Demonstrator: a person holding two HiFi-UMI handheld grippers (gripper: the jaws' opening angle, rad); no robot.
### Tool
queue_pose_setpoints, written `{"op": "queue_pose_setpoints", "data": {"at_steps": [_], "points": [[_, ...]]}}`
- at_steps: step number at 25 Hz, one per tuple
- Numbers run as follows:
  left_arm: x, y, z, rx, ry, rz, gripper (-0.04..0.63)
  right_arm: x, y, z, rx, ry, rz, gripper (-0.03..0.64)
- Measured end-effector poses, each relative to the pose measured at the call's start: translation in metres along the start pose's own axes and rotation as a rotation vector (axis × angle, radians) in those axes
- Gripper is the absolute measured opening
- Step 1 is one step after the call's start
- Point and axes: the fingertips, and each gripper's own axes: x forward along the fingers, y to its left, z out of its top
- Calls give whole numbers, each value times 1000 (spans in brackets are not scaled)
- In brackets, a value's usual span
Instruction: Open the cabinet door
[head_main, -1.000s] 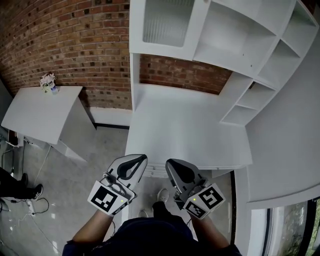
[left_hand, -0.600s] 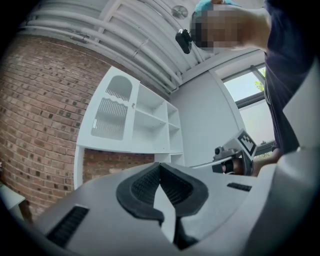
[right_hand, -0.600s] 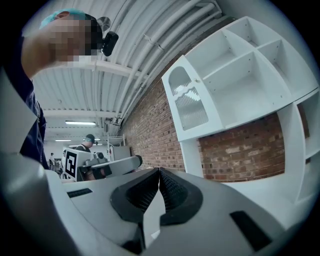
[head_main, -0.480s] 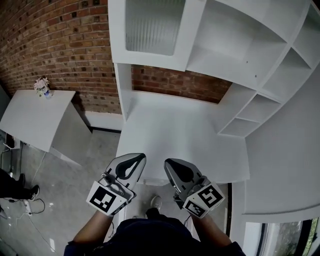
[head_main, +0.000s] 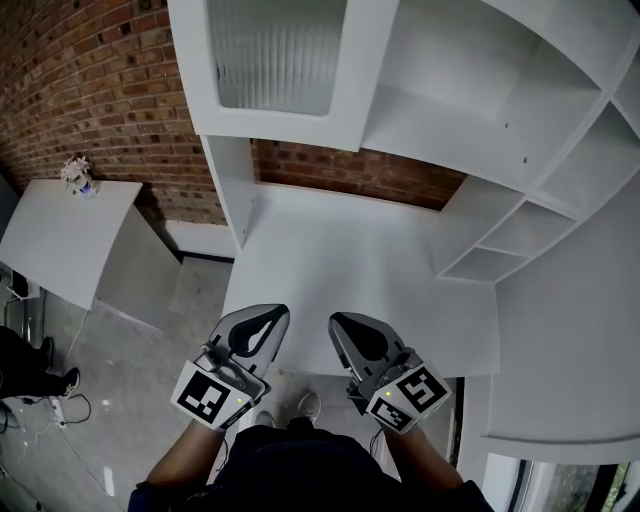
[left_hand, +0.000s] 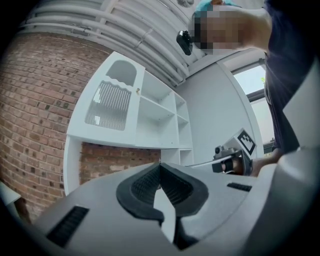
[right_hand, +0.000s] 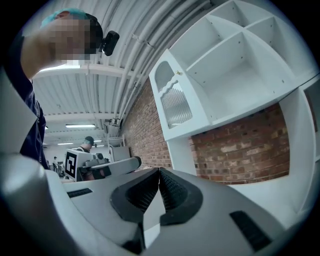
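Overhead, the cabinet door (head_main: 270, 60) with ribbed glass sits closed at the left end of the shelf unit (head_main: 470, 90). Well below it, the left gripper (head_main: 264, 322) and right gripper (head_main: 350, 332) hover by the desk (head_main: 350, 270), jaws pressed together and empty.

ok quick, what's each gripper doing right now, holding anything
Left gripper: closed, jaws together, nothing between them.
Right gripper: closed, jaws together, holding nothing.

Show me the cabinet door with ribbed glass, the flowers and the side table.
cabinet door (head_main: 275, 55), head view, on its ribbed glass panel.
flowers (head_main: 76, 172), head view, on the blossoms.
side table (head_main: 60, 238), head view, on its bare top.
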Motion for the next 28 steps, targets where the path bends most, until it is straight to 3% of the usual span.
{"op": "queue_pose_setpoints", "data": {"at_steps": [8,16,28], "points": [[11,27,2,-4,-7,-20,8,23,-13,2,2,5,-27,23],[3,69,13,21,-5,-123,8,58,-17,22,-9,-40,-147,23],[17,113,18,9,-9,-200,8,79,-55,57,-70,-103,-308,25]]}}
